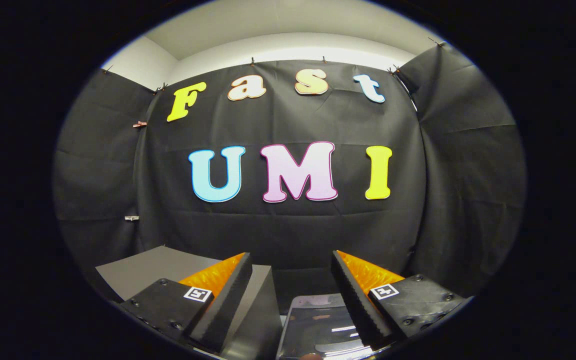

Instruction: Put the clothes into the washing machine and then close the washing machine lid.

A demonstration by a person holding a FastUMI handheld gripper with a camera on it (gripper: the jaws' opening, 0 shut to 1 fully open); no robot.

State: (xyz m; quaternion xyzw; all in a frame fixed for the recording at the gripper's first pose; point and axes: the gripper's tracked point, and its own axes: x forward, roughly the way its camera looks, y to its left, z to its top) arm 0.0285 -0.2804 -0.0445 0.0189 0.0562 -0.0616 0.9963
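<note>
My gripper [292,255] is open, its two fingers spread wide with nothing between them. It is held level and points at the booth's black cloth wall. Low between the fingers, close under the camera, lies a glossy dark panel with a pale rounded rim [318,325] that reflects the lights; it looks like the washing machine's lid, though I cannot tell whether it is up or down. A flat grey surface [153,272] runs beneath and beyond the left finger.
The black cloth wall [288,230] closes off the space straight ahead and on both sides, a short way beyond the fingertips. Above the cloth is a white wall and ceiling [288,47].
</note>
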